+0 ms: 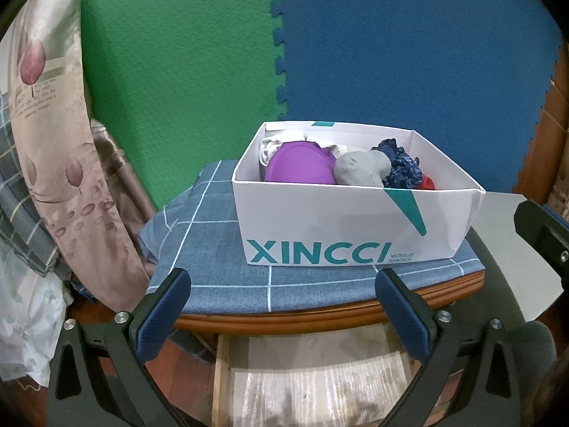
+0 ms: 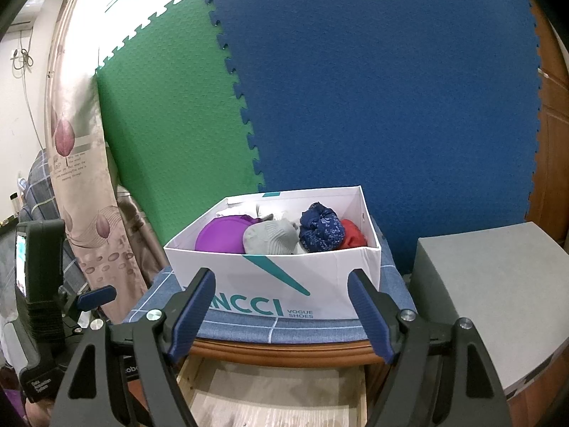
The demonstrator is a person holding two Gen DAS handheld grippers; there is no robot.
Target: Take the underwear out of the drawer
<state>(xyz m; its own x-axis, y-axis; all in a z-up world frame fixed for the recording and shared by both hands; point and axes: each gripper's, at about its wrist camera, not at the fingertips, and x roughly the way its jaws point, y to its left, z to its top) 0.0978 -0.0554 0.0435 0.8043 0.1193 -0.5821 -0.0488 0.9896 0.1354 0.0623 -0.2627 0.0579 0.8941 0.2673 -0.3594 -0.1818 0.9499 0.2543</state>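
Trouble is most likely to start at the white shoebox (image 1: 355, 220), which stands on the blue checked cloth (image 1: 213, 249) covering the counter (image 1: 320, 315). Underwear is bunched inside the shoebox: a purple piece (image 1: 302, 167) toward its left, a grey one (image 1: 359, 169) in the middle, a dark blue patterned one (image 1: 402, 169) and a red one (image 1: 425, 182) toward its right. Below the shoebox, under the counter's front edge, the drawer (image 1: 313, 380) is pulled out, and what shows of its lined floor looks bare; anything farther back is hidden.

Both grippers hover in front of the shoebox, above the open drawer. The left gripper (image 1: 282, 306) has its jaws spread wide with nothing between them, and the right gripper (image 2: 281, 311) is likewise wide apart and empty.

Reaching into the shoebox with jaws this wide could catch its thin cardboard wall, dragging the light shoebox across the cloth or tipping it toward the drawer. The pieces lie pressed together, so a pinch on one may lift a neighbour too. A shallow grip on soft fabric could also slip, dropping it.
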